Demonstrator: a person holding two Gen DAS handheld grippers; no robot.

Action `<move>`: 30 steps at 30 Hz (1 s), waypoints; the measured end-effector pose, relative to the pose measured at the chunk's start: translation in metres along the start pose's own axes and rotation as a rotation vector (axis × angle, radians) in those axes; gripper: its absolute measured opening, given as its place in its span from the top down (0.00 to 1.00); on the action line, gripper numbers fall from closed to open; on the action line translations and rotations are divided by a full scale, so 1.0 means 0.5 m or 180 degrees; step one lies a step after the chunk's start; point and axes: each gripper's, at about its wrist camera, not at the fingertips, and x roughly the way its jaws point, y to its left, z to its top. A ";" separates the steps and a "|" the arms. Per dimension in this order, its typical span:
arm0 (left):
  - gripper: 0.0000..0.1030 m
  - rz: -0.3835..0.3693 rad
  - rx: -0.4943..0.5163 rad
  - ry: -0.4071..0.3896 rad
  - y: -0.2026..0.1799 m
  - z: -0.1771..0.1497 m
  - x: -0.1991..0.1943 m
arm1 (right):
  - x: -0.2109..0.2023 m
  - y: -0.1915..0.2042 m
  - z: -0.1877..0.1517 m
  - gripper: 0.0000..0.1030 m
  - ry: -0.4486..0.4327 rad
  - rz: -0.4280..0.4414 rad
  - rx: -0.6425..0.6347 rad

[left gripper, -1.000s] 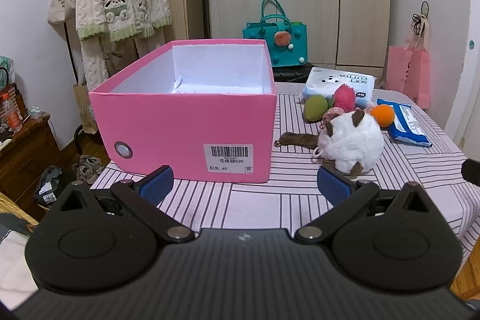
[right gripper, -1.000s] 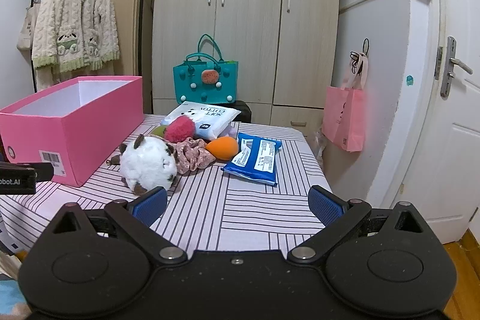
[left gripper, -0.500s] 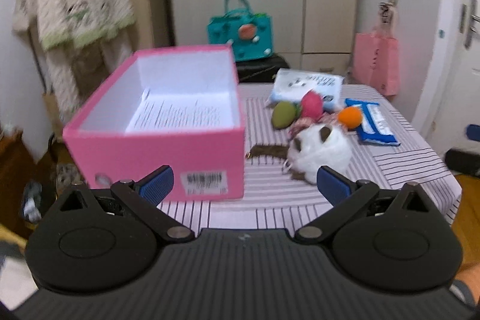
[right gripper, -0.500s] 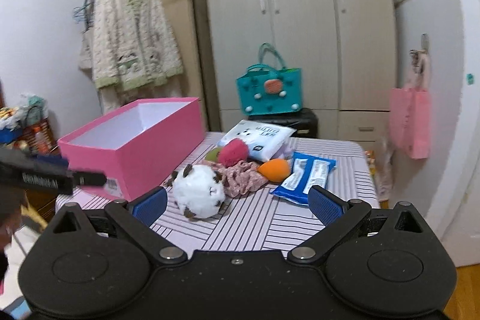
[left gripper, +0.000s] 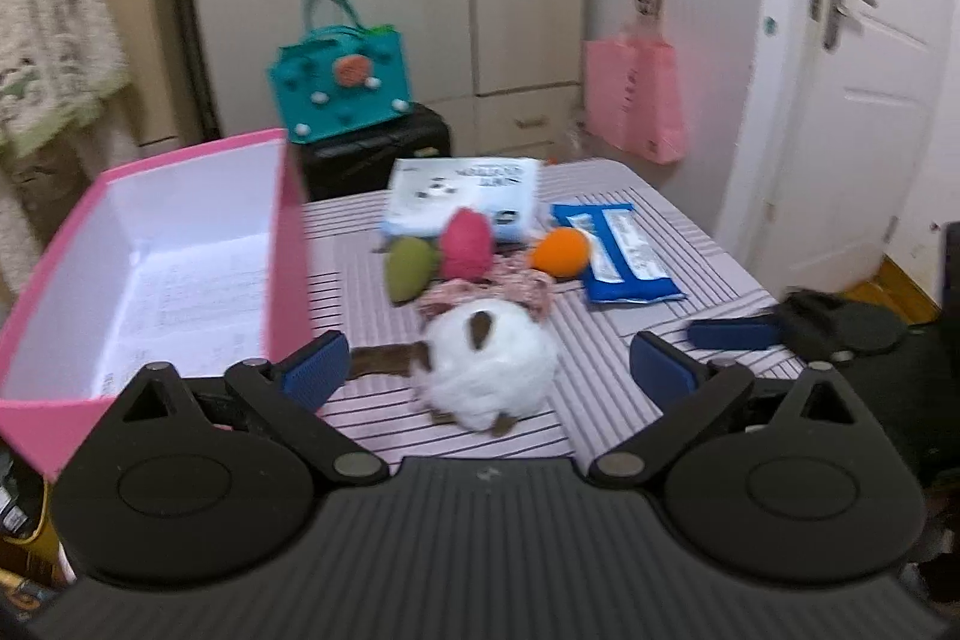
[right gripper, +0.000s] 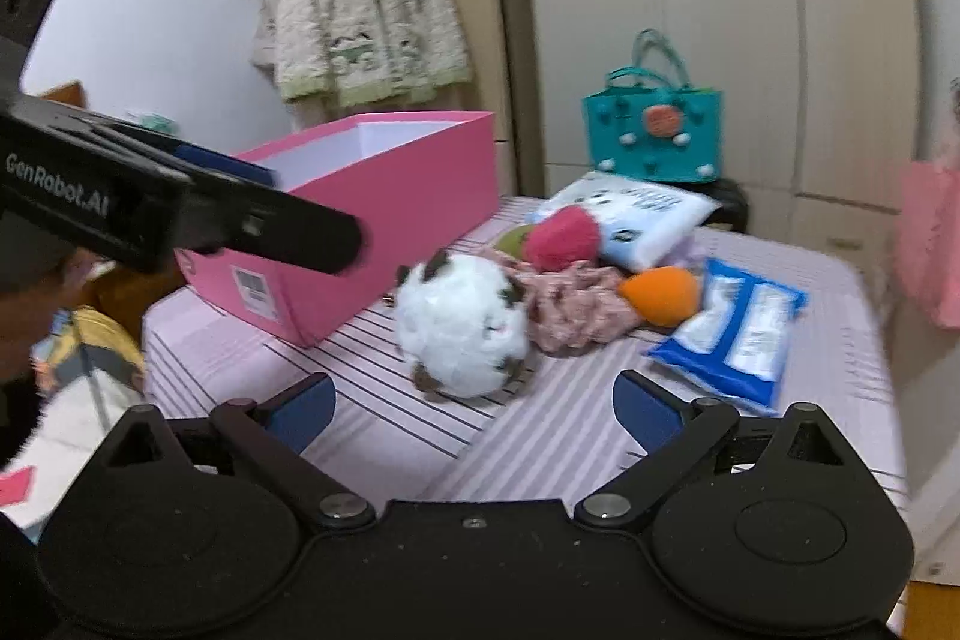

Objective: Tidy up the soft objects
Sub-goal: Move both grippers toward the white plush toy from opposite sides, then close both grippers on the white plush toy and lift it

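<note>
Nearest the fingers, the left gripper (left gripper: 487, 363) is spread wide and empty, framing the white plush ball (left gripper: 487, 370) on the striped table (left gripper: 606, 382), likely for a grab. The right gripper (right gripper: 474, 403) gapes empty too. Beyond, the pink box (left gripper: 288, 244) stands open beside it, ready to receive.
</note>
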 end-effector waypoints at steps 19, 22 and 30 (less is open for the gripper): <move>0.27 0.0013 0.0204 0.0903 0.017 0.046 0.185 | 0.143 -0.045 0.018 0.19 0.0279 0.0415 0.0140; 0.27 0.0042 0.0190 0.0899 0.019 0.051 0.192 | 0.152 -0.043 0.023 0.23 0.0288 0.0450 0.0082; 0.29 0.0070 0.0113 0.0935 0.015 0.042 0.206 | 0.160 -0.046 0.023 0.40 0.0336 0.0464 0.0062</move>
